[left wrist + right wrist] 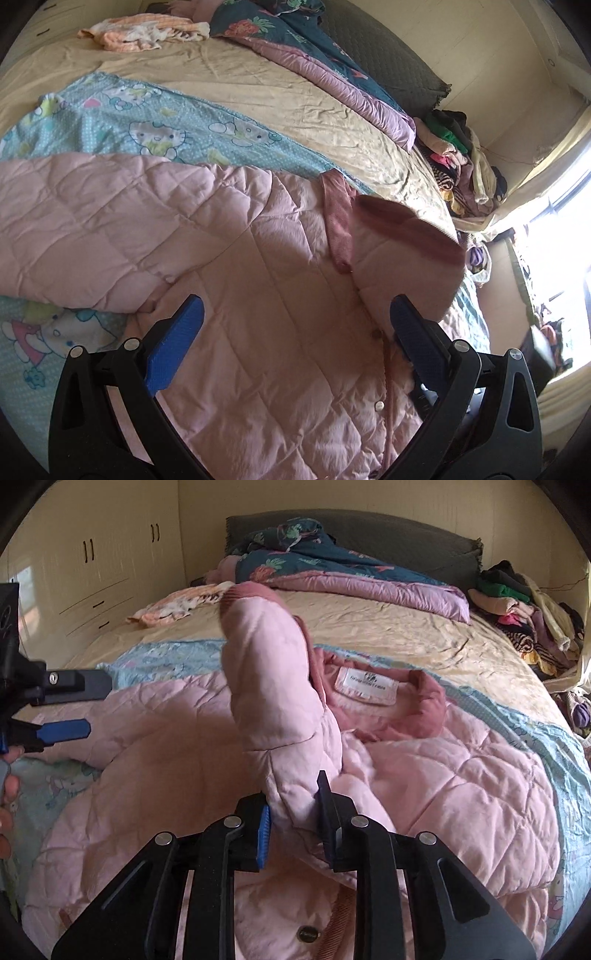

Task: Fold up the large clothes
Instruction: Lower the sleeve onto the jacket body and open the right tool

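Two grippers hang over the pink coat (pixel 424 775): right gripper (pixel 293 812) pinches its sleeve (pixel 273 686); left gripper (pixel 295 339) gapes wide, empty.

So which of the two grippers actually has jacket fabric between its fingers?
The right gripper: the pink jacket's sleeve sits pinched between its fingers. The left gripper is wide open over the jacket, holding nothing.

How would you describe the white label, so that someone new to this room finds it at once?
Start at the bed and find the pink quilted jacket spread on its near half. The label is sewn inside the darker pink collar, just right of the raised sleeve. It is the only white rectangle with print there.
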The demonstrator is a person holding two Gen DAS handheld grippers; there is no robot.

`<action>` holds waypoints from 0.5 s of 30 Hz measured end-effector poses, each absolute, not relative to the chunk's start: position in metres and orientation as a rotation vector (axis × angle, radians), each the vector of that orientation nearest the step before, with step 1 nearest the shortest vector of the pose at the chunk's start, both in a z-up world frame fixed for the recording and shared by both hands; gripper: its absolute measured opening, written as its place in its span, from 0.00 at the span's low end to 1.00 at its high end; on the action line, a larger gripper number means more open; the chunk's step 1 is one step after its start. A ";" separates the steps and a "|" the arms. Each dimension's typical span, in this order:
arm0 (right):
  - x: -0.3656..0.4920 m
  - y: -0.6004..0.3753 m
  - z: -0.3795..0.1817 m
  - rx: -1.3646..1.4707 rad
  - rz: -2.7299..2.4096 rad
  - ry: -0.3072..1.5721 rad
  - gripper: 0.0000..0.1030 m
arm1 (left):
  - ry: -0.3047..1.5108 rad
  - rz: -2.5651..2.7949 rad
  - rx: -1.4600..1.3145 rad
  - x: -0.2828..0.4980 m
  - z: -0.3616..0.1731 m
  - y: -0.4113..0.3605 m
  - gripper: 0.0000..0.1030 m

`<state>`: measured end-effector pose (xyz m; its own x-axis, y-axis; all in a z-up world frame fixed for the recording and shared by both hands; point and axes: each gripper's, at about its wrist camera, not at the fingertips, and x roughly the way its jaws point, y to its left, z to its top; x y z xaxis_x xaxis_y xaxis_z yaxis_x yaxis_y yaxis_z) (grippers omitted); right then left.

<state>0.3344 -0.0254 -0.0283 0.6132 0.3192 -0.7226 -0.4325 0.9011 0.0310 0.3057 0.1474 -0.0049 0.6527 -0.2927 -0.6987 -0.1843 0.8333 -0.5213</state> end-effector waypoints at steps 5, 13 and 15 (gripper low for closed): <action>0.330 -0.012 -0.044 -0.175 0.447 0.850 0.28 | 0.902 -0.096 -0.654 0.308 -0.016 0.145 0.92; 0.315 -0.021 -0.038 -0.070 0.562 0.918 0.71 | 0.937 -0.145 -0.714 0.318 -0.037 0.132 0.92; 0.311 -0.034 -0.033 -0.031 0.561 0.920 0.74 | 0.964 -0.137 -0.707 0.320 -0.045 0.127 0.92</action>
